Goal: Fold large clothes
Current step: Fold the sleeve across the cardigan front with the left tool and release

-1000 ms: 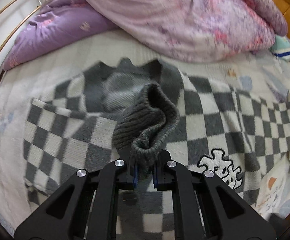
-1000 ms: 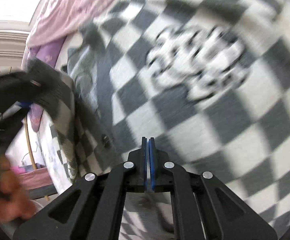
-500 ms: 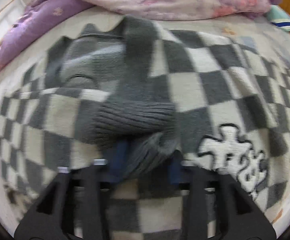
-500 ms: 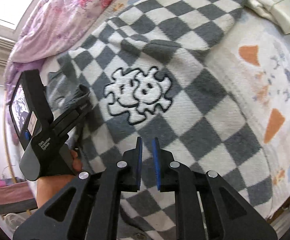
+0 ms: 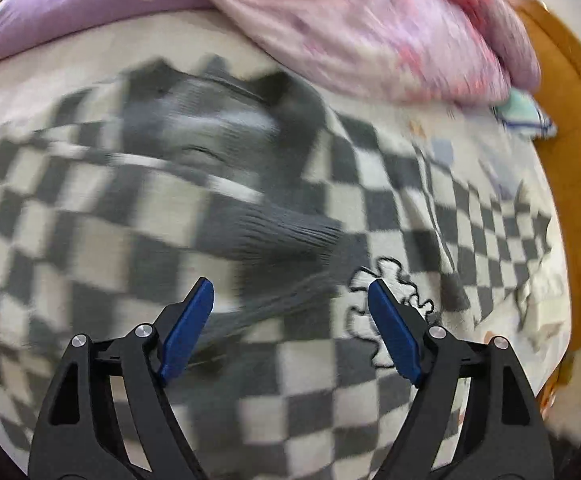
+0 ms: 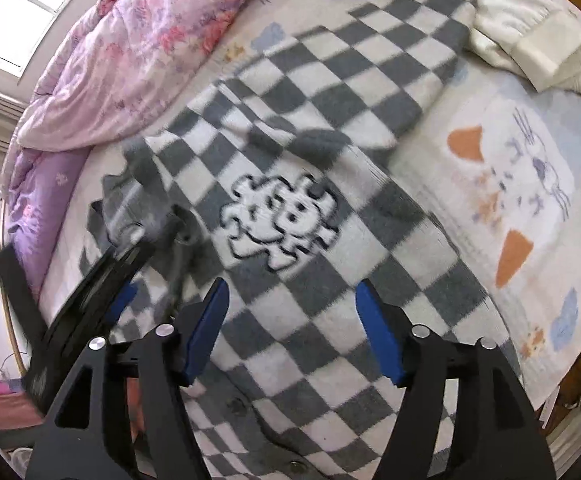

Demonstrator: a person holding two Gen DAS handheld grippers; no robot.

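Sleeve fold completed: the left hand-held gripper [image 5: 290, 308], jaws opening, has released the grey ribbed cuff [image 5: 286, 236] onto the checkered sweater [image 6: 302, 292]; the right hand-held gripper [image 6: 290, 312] likewise opens, empty.

The left tool [image 5: 290, 304], a second ago clamped on the grey cuff [image 5: 290, 232], is opening and the cuff lies free on the cardigan [image 5: 370, 380]. The right tool [image 6: 290, 300], earlier closed, is opening too, empty.

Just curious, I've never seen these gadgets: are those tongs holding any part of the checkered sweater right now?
No. Both tongs, left and right, are opening with nothing between their blue pads; the checkered sweater and its grey cuff lie loose on the bed.
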